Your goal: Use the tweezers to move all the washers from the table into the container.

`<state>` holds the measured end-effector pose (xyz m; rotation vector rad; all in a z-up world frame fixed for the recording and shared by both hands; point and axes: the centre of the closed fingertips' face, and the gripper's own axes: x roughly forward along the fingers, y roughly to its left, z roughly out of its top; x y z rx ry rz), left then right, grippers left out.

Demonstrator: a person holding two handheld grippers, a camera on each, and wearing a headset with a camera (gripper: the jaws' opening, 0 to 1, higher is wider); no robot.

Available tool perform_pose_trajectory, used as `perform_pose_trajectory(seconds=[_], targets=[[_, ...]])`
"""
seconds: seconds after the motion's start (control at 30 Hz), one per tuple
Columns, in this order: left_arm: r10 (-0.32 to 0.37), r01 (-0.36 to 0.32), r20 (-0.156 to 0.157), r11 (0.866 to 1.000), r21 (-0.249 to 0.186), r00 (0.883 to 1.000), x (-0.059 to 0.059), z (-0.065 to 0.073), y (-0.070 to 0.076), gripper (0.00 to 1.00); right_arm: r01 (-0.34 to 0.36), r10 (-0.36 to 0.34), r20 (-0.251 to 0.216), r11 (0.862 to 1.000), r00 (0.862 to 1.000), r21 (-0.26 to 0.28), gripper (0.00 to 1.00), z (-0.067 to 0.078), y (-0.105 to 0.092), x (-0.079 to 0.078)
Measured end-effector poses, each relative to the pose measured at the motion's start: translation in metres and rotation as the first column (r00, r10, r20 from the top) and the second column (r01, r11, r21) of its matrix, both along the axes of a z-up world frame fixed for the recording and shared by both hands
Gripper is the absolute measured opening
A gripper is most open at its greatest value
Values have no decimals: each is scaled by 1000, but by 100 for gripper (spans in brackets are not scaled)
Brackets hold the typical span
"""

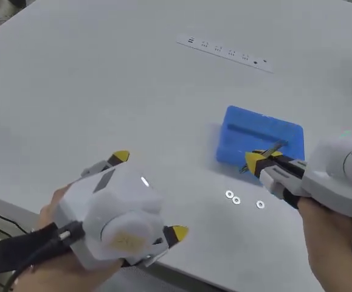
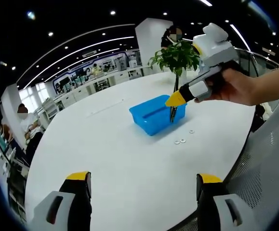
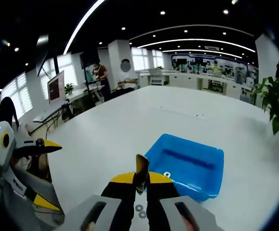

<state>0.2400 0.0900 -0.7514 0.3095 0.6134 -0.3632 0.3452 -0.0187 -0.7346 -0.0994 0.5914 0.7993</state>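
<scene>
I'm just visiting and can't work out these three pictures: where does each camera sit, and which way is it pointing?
Head view: on the person's head, looking down at the table; shows both hands, the left tongs and the right tongs.
Left gripper view: on the left tongs, facing across the table toward the blue container; own jaws open at bottom, right tongs at upper right.
Right gripper view: on the right tongs, looking over the container; own jaws shut on the tweezers.
Shared: all three show the container and washers.

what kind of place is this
Probably an open-plan office or lab: a big white table, a monitor off to one side, a potted plant and recessed ceiling lights.
</scene>
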Motion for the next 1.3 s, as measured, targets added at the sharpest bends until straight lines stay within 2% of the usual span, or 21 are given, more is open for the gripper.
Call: perform_pose_trajectory(seconds=[0.2, 0.33, 0.6, 0.77, 1.0, 1.3], targets=[[-1, 1, -4, 1000, 1, 1000, 0, -1, 0, 92, -10, 9, -25, 1000, 1000, -29, 4, -21, -2, -7], [-3, 3, -8, 1000, 8, 1000, 0, -1, -1, 92, -16, 14, -30, 997, 999, -73, 4, -37, -6, -8], [0, 0, -13, 1000, 8, 1000, 1, -3, -1, 92, -28, 26, -19, 996, 999, -80, 5, -35, 0, -7], [0, 0, -5, 1000, 1, 1000, 1, -1, -1, 92, -48, 45, -32, 995, 998, -88, 5, -41, 4, -8], [1, -1, -8, 1000, 4, 1000, 0, -1, 0, 92, -55, 53, -25, 993, 998, -108, 5, -42, 2, -9], [0, 0, -9, 1000, 5, 1000, -1, -1, 0, 92, -40, 38, -24, 994, 999, -98, 5, -42, 1, -7]])
